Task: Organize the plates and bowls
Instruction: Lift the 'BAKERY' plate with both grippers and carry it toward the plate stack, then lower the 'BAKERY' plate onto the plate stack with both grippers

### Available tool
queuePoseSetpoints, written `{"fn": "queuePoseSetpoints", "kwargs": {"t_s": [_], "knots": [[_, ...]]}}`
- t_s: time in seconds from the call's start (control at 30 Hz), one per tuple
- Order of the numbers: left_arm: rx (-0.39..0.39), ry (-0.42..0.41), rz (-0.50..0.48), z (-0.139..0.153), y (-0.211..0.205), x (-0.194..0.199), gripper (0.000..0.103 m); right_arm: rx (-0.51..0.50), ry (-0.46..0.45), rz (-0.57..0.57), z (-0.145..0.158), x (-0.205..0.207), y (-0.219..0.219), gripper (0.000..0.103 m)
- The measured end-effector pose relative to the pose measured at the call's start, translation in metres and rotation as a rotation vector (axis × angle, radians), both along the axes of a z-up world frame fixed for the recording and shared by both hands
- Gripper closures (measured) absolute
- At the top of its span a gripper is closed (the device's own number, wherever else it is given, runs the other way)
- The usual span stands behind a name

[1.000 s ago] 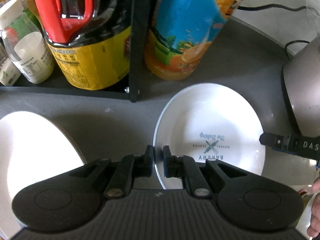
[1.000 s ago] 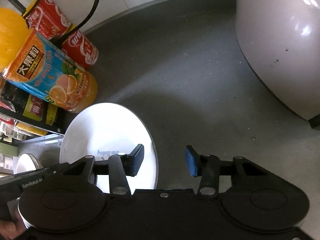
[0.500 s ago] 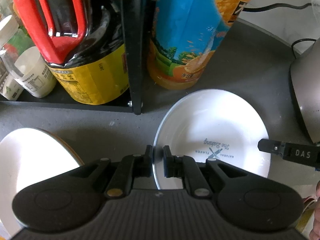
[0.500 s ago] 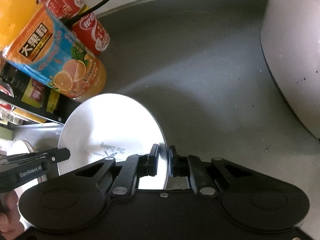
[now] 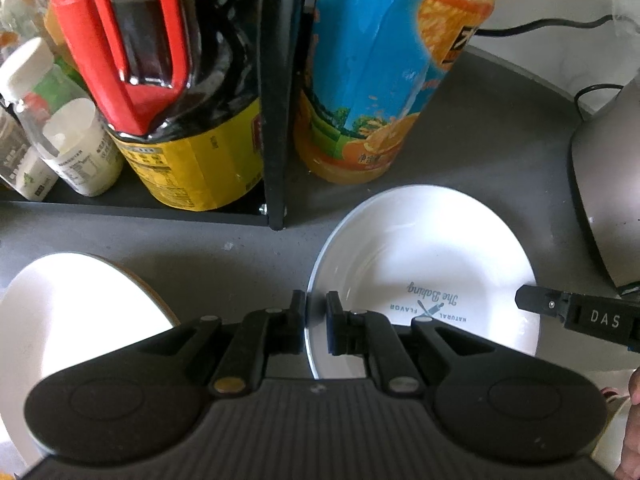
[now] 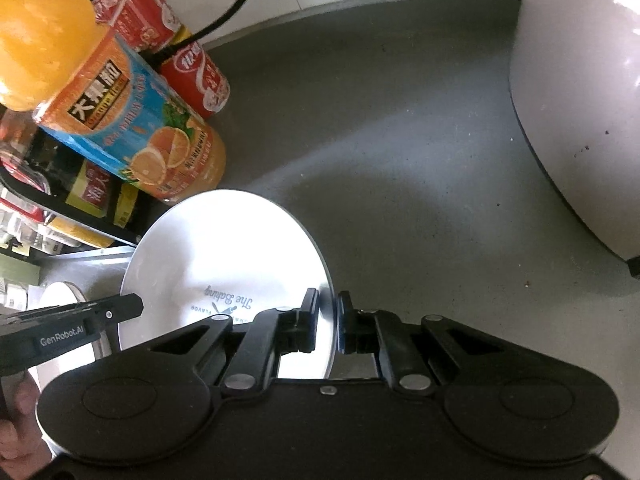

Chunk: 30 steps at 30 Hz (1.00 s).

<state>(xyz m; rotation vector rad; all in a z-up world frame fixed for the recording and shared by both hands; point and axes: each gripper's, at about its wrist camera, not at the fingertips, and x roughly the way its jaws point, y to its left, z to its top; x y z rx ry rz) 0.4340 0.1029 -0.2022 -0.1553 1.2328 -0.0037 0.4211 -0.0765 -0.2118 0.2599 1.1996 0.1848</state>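
While tools (image 5: 316, 322) (image 6: 328, 326) clamp, plate (image 5: 432, 264) (image 6: 224, 248) between.

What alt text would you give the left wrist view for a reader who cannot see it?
The left gripper is shut on the rim of a white printed plate on a grey counter, with the right gripper at its far edge. Behind stand an orange juice bottle and a dark sauce bottle; another white plate lies left.
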Motion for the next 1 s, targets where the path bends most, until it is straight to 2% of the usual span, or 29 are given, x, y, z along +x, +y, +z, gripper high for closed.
{"fn": "queuePoseSetpoints", "kwargs": {"t_s": [0.43, 1.0], "knots": [[-0.011, -0.037, 0.038, 0.029, 0.017, -0.016, 0.095, 0.069, -0.020, 0.009, 0.025, -0.019, -0.001, 0.095], [-0.021, -0.052, 0.143, 0.055, 0.059, -0.050, 0.095, 0.120, -0.045, 0.090, 0.042, -0.033, 0.036, 0.095]]}}
